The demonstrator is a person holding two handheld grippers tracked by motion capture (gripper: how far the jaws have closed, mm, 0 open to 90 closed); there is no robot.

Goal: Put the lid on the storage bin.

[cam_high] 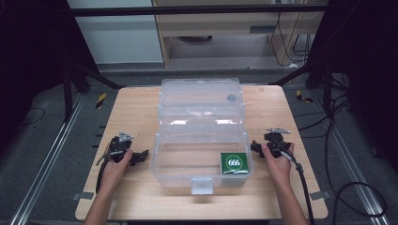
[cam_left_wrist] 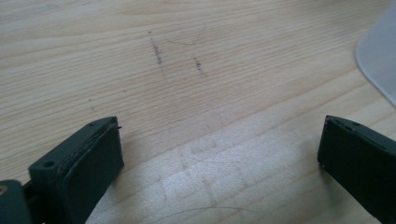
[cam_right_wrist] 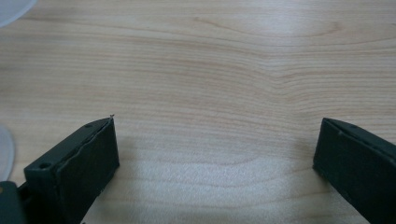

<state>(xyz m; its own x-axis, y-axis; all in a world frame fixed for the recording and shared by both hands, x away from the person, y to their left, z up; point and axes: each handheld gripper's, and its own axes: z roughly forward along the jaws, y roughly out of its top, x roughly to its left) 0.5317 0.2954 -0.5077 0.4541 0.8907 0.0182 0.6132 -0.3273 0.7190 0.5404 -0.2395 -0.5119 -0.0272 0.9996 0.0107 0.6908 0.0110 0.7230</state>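
A clear plastic storage box stands open in the middle of the wooden table, its lid tipped back. Inside, at the front right, lies a green card box marked 666. My left gripper rests on the table just left of the clear box, held by a hand, jaws wide apart over bare wood. My right gripper sits at the box's right side, also open with nothing between its jaws. A corner of the clear box shows in the left gripper view.
The box's white front latch points toward the table's near edge. Cables trail from the right gripper off the table's right side. Black frame legs and metal rails stand around the table.
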